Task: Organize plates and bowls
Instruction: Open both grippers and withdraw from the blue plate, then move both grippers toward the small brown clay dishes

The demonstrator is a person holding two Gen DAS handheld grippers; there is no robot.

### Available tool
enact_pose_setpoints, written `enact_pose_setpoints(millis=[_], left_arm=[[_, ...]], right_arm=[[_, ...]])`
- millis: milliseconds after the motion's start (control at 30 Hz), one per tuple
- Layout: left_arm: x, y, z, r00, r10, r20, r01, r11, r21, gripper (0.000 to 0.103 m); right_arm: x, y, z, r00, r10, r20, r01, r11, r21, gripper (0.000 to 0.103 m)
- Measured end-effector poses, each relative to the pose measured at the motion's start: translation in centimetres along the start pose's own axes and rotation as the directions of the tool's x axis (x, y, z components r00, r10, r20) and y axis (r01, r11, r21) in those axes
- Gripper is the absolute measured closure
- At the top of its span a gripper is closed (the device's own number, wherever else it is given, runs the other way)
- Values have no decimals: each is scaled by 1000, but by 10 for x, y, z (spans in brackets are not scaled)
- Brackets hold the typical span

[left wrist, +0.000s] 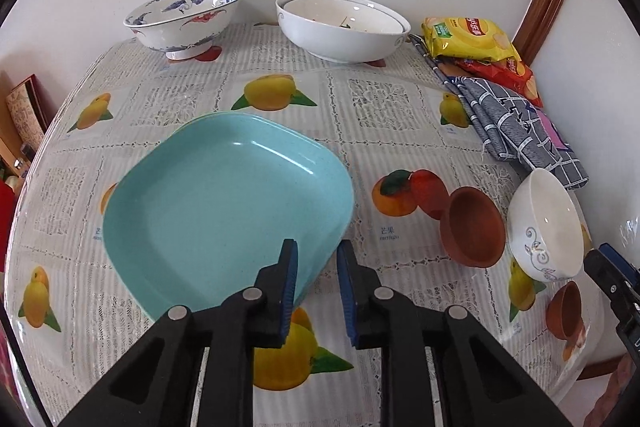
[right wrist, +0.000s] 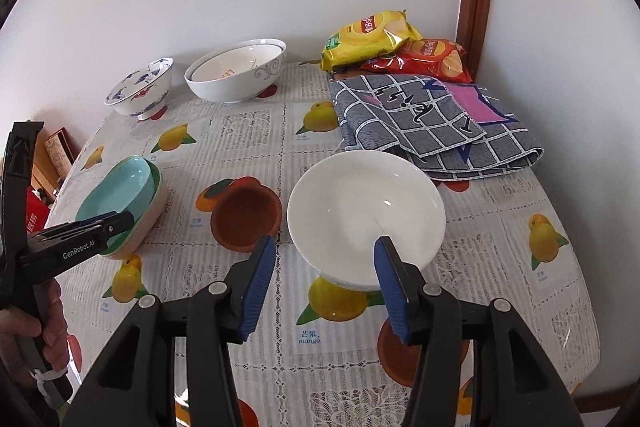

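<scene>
- Near the teal plate (left wrist: 224, 203), which serves as the landmark here, the left gripper (left wrist: 317, 263) has its jaws parted on either side of the plate's near corner rim; the pads do not look pressed home, so I judge it is either about to grip or has just let go.
- From the right wrist view the teal plate sits on top of a cream plate (right wrist: 142, 227), so the plates appear already stacked.
- To the right of the teal plate, the right gripper (right wrist: 324, 259) hangs with jaws wide open in front of the small white bowl (right wrist: 366, 207), one finger over its near rim, holding nothing.
- The step in hand looks like bowl gathering: the next move calls for closing on the white bowl's rim and lifting it straight, since a thin rim may slip.
- Between the teal plate and the white bowl lies a brown clay cup (right wrist: 246, 219), close enough to be knocked; a second clay cup (right wrist: 400, 351) sits beneath the right gripper.
- Beyond the teal plate, by the wall, stand a blue-patterned bowl (left wrist: 184, 17) and a large white bowl (left wrist: 344, 27) with a smaller one nested inside, likely stacking spots.
- Far right of the plate lie a checked cloth (right wrist: 432, 123) and crisp packets (right wrist: 372, 39), clear of the route.
</scene>
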State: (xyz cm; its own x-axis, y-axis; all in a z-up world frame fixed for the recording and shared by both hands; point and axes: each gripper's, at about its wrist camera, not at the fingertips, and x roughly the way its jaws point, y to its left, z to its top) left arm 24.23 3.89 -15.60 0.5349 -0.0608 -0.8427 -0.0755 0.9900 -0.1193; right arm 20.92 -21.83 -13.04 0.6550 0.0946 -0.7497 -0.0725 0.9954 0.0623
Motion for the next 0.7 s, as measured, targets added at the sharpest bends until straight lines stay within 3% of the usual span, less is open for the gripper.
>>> enact_pose_setpoints(millis=[367,567,700], left_arm=[[6,-10,5,1000,11,-22,-10,1000,8,86],[-10,-26,4,1000,14,11,-15,1000,19,71],[-20,-41,1,999,15,32,-16,999,34,69]], right_arm=[[-1,-13,4,1000,-13,11,12,1000,16,52],[-14,-40,-7,999,-40,16,39,998,58,52],[-25,-59,-15,998,-53,19,51,996,77,52]])
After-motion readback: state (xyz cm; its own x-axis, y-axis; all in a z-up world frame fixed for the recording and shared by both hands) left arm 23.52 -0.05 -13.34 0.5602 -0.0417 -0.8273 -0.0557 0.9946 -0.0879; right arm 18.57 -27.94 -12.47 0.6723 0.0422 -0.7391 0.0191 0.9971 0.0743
